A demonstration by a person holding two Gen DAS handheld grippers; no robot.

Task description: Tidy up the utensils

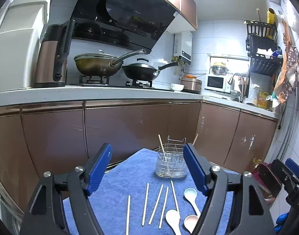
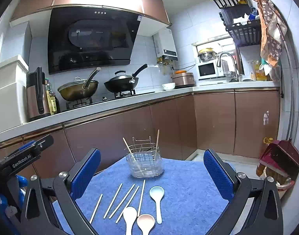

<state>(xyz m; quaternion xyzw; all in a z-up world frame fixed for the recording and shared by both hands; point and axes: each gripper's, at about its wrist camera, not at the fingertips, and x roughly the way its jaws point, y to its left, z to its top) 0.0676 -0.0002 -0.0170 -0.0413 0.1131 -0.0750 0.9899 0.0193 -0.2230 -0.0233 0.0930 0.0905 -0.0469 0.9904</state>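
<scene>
A clear utensil holder with a wire rack (image 1: pixel 171 165) (image 2: pixel 144 163) stands at the far end of a blue towel (image 1: pixel 120 186) (image 2: pixel 188 186), with two wooden chopsticks (image 2: pixel 156 143) leaning in it. Several more chopsticks (image 1: pixel 156 203) (image 2: pixel 123 200) lie loose on the towel. Beside them lie three spoons: a light blue one (image 1: pixel 190 194) (image 2: pixel 157 192), a white one (image 1: pixel 173 218) (image 2: pixel 129 215) and a pink one (image 1: pixel 190 221) (image 2: pixel 145 222). My left gripper (image 1: pixel 147 168) and right gripper (image 2: pixel 152 174) hover over the near side, both open and holding nothing.
Brown cabinet doors (image 1: pixel 120 123) stand close behind the towel, under a white counter (image 2: pixel 110 102) carrying two woks and a kettle. A red dustpan (image 2: pixel 278 160) sits on the floor to the right. The right gripper's body (image 1: pixel 286 174) shows at the left wrist view's right edge.
</scene>
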